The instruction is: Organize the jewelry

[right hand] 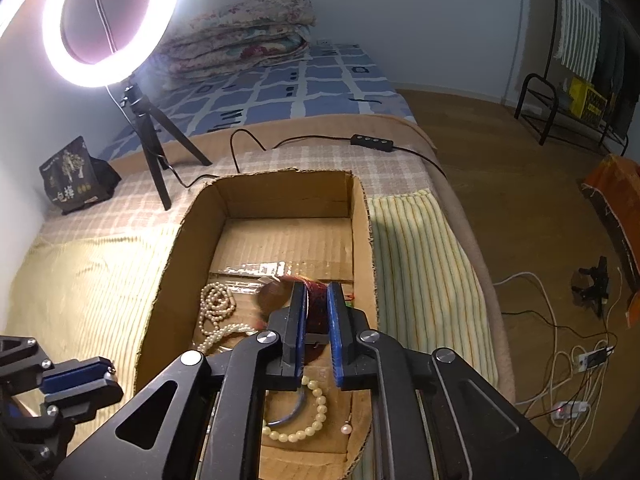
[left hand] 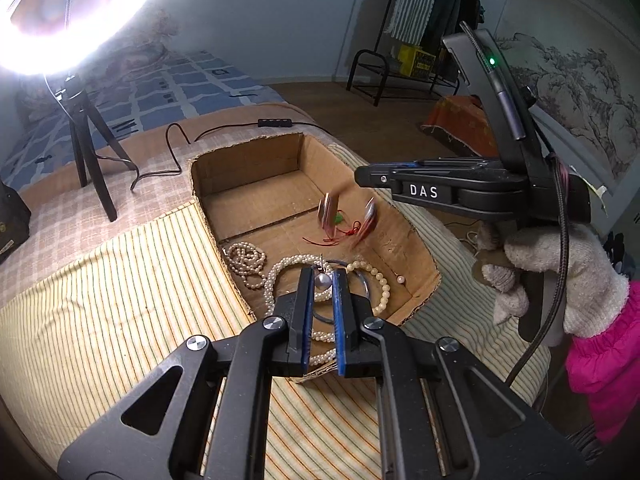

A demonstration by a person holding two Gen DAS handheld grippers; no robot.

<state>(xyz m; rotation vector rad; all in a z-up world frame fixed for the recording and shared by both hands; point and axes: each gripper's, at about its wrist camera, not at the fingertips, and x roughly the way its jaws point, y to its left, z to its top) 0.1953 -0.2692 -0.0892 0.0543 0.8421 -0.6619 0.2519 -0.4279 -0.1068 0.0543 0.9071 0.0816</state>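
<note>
Cardboard box [left hand: 256,184] sits open on the bed, and everything I place goes by it. My left tongs [left hand: 322,280] hover over its near end, pinching a pearl earring [left hand: 322,281]. My right tongs [right hand: 316,304] hang above its middle, closed on a dark red bracelet [right hand: 316,300]. Inside the box near me lie a pearl necklace [left hand: 244,262] and a cream bead bracelet [right hand: 310,420].

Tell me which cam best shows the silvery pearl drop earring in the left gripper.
Left wrist: the silvery pearl drop earring sits centred between the left gripper pads, hook up. Right wrist shows that gripper only edge-on at frame left; the earring is barely discernible.
</note>
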